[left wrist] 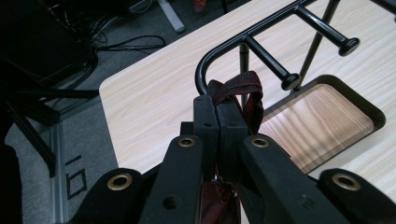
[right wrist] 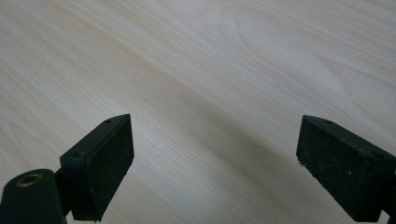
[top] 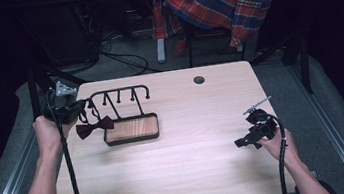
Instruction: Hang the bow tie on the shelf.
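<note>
Left gripper [left wrist: 217, 122]: jaws are pressing flat together, pinching the dark red strap [left wrist: 243, 88] of a bow tie [top: 94, 127]. In the left gripper view the strap is looping up out of the jaw tips right at the curved end of the black rack [left wrist: 261, 35]; whether it is touching the bar I cannot tell. Judgement: the strap is being held by its loop so the loop stays open for threading over a peg, while the bow is hanging free below.

In the high view the bow is dangling at the rack's left end, just beside the wooden base tray [top: 131, 129], with the left hand [top: 47, 133] gripping the tool at the table's left edge.

Right gripper [right wrist: 212, 163]: jaws are standing wide apart, holding nothing, over bare table [right wrist: 233, 70]. Judgement: it is waiting well clear of the rack so as not to crowd the left side.

Count: grippers 2; bow ties 1; racks 1; pegs on the rack at least 3 in the high view, 2 in the left gripper view; round hole [top: 199, 80] in the table 1; plaid shirt [top: 220, 0] on the chair beyond 1
</note>
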Available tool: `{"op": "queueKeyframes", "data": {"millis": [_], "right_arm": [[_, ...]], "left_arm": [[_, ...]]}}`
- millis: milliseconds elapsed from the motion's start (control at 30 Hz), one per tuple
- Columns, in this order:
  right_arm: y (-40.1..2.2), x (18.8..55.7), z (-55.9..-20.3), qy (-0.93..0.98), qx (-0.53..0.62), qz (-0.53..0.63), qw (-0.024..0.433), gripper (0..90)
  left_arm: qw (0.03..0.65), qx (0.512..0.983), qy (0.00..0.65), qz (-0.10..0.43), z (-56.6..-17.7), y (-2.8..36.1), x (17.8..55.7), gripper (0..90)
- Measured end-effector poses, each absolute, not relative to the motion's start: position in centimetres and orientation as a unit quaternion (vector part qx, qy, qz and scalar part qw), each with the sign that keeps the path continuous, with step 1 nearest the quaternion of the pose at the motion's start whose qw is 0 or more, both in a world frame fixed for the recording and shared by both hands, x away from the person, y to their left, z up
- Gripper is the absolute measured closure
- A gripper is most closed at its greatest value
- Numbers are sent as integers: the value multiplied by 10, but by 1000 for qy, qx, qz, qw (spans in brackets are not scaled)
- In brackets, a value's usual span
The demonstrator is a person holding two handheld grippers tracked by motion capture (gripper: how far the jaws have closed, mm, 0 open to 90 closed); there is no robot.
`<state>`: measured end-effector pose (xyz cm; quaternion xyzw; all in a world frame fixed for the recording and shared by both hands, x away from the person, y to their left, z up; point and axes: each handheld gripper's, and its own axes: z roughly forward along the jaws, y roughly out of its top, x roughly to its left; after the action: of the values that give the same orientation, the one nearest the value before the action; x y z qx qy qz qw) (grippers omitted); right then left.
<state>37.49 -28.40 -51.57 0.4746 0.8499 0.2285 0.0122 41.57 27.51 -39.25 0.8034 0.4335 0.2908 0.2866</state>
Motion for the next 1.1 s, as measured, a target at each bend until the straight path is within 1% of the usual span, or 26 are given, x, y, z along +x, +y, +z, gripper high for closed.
{"op": "queueKeyframes", "data": {"millis": [600,833,1100], "right_arm": [[-283,374,-516,846,480,231,10,109],[-283,374,-517,846,480,232,9,111],[-282,374,-517,845,481,235,7,111]], "left_arm": [[263,807,446,283,-406,280,433,888],[261,807,444,289,-409,281,435,887],[249,812,446,283,-418,281,438,886]]}}
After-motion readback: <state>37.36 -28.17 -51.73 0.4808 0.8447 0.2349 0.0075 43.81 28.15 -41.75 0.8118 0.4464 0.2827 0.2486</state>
